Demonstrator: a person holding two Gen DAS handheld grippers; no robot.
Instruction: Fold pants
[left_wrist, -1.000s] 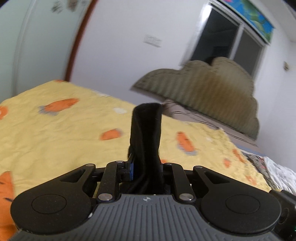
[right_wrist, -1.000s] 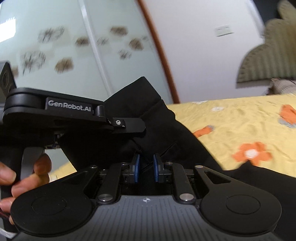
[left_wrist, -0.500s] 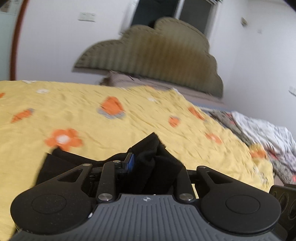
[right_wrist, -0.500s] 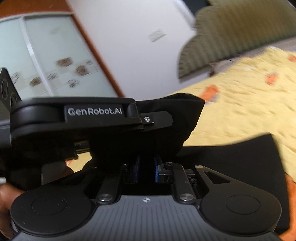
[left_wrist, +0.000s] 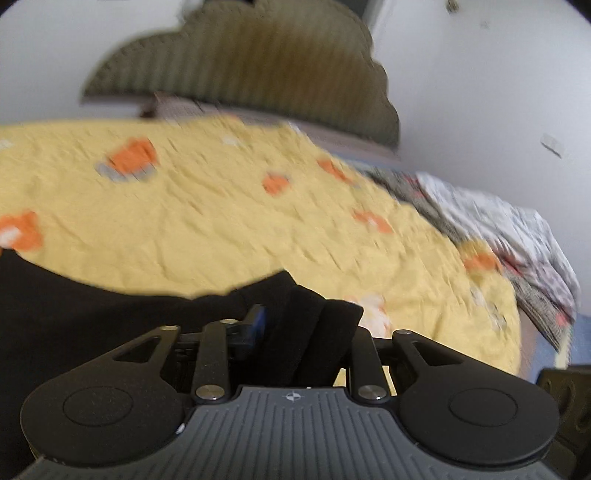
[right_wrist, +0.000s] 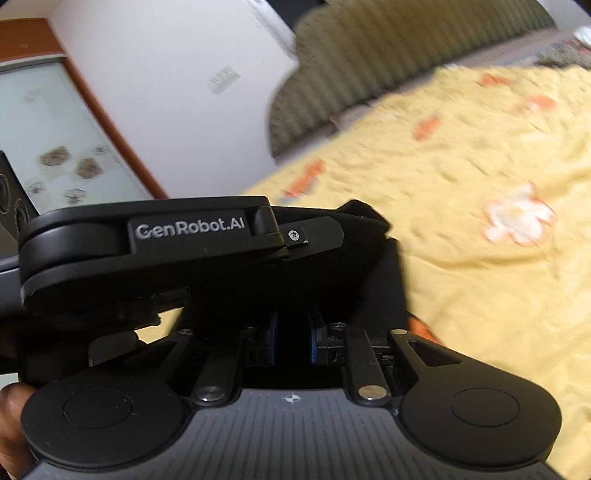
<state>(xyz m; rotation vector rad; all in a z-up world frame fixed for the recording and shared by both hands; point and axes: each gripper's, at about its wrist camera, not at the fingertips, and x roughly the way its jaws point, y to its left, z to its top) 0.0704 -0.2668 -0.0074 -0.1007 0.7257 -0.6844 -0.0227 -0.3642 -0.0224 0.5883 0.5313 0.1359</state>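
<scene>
The black pants (left_wrist: 92, 314) lie on the yellow bedspread (left_wrist: 221, 221) and spread to the left in the left wrist view. My left gripper (left_wrist: 295, 328) is shut on a bunched fold of the pants, low over the bed. In the right wrist view my right gripper (right_wrist: 291, 336) is shut on black pants fabric (right_wrist: 373, 266) that rises in front of it. The left gripper's body (right_wrist: 166, 251), marked GenRobot.AI, sits close on the left of the right one, with pants cloth between them. Both views are blurred.
The bedspread (right_wrist: 480, 155) has orange flower and carrot prints. A ribbed olive headboard (left_wrist: 251, 62) stands at the far end. A patterned grey-white quilt (left_wrist: 509, 236) is heaped at the bed's right edge. A glass wardrobe door (right_wrist: 48, 140) is to the left.
Both grippers have swung down and to the right with the pants, from held up in the air to low over the bed. The fabric now spreads on the bedspread.
</scene>
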